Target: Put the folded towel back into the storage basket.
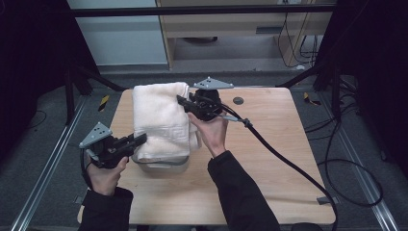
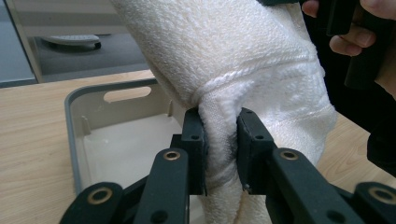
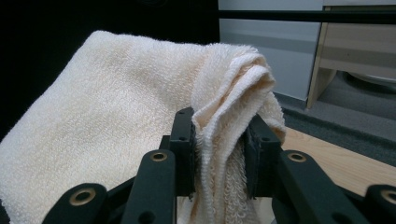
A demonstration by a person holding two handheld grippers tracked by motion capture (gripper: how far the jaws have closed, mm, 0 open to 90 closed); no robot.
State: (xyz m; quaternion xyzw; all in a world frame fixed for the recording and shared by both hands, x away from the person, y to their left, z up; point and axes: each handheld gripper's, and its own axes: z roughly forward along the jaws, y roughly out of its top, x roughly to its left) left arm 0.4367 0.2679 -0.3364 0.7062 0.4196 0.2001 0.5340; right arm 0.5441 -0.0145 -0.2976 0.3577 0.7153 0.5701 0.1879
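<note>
My left gripper (image 1: 139,139) pinches the near edge of the folded white towel (image 1: 161,120) above the grey tub (image 1: 159,166), while my right gripper (image 1: 184,102) clamps its far edge. I judge the towel is bound for the tub, so I should lower both ends level and release together.

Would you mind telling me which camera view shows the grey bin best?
The left gripper view: the grey bin shows its rim, handle slot and pale inside under the towel. The high view gives just its near edge below the towel; the right gripper view gives the towel, not the bin.
</note>
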